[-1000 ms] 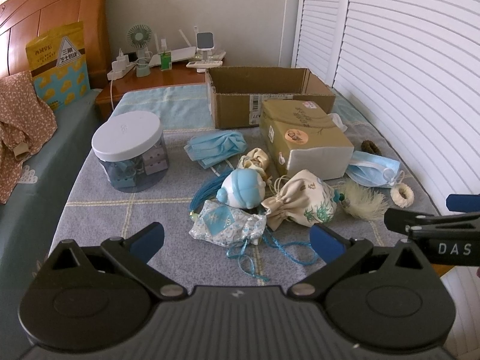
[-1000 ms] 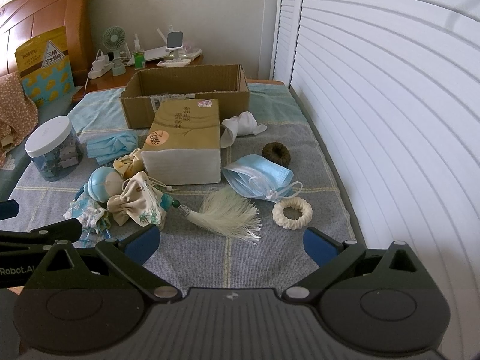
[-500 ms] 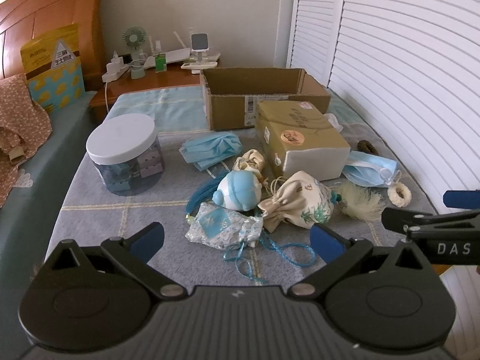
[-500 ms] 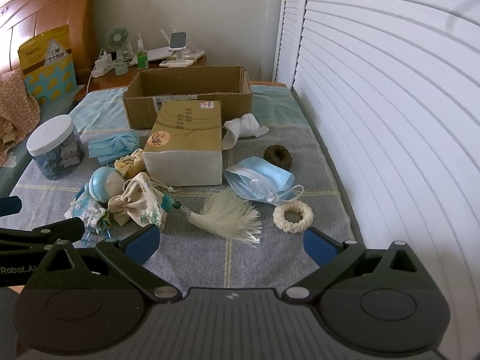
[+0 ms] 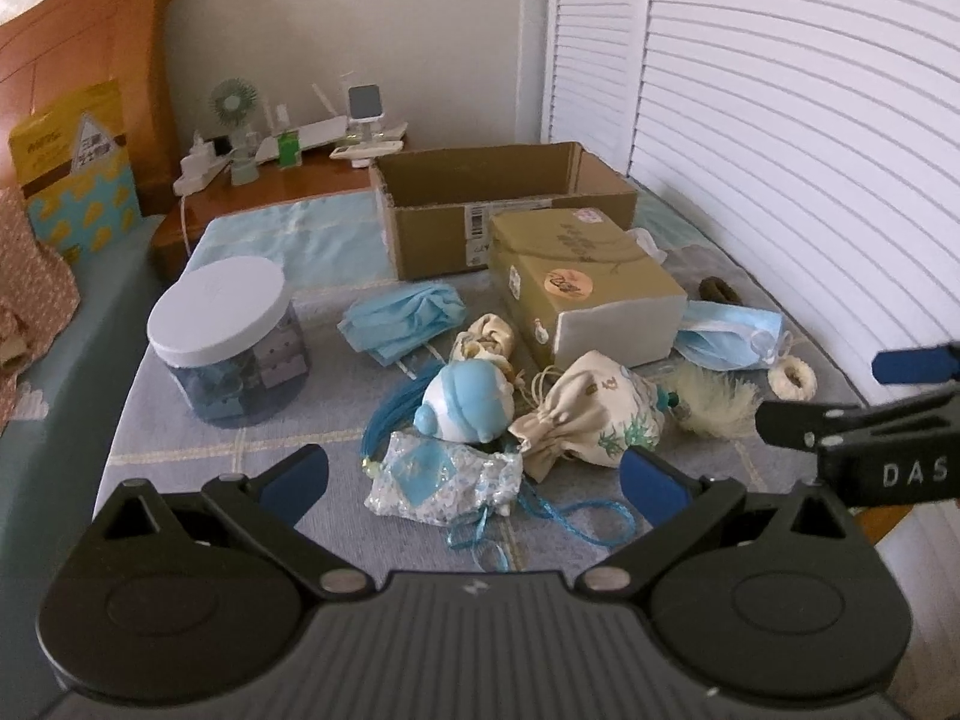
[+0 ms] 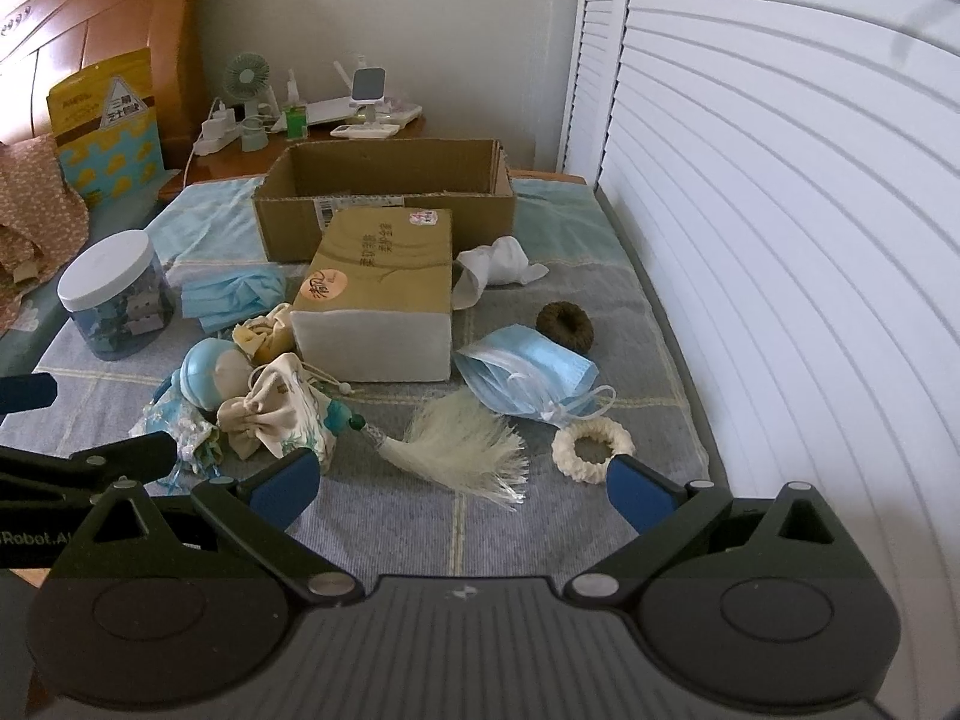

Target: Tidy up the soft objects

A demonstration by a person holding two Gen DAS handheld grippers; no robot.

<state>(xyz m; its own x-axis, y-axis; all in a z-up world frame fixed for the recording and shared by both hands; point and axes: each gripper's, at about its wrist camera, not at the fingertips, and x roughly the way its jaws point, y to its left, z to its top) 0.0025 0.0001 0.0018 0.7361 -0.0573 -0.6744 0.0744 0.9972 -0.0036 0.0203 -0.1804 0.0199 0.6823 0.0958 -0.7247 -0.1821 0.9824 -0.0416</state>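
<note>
Soft items lie scattered on a grey checked cloth (image 5: 180, 438). A blue round plush (image 5: 468, 399) sits in the middle beside a cream drawstring pouch (image 5: 591, 414) and a floral pouch (image 5: 444, 483). Blue face masks (image 5: 402, 321) (image 6: 528, 375), a cream tassel (image 6: 468, 456), a cream scrunchie (image 6: 591, 450) and a brown scrunchie (image 6: 564, 324) lie around them. An open cardboard box (image 6: 384, 204) stands at the back. My left gripper (image 5: 474, 483) hangs open just before the floral pouch. My right gripper (image 6: 459, 486) is open near the tassel, holding nothing.
A closed tan tissue box (image 6: 378, 294) sits mid-cloth. A lidded jar (image 5: 228, 342) stands at the left. White socks (image 6: 498, 264) lie behind the tissue box. A wooden nightstand (image 5: 264, 192) with a fan and chargers is beyond; a white louvred door (image 6: 780, 240) runs along the right.
Both grippers have drawn slightly back and tilted up, so the objects sit lower and a little farther in both views. Nothing on the cloth has moved.
</note>
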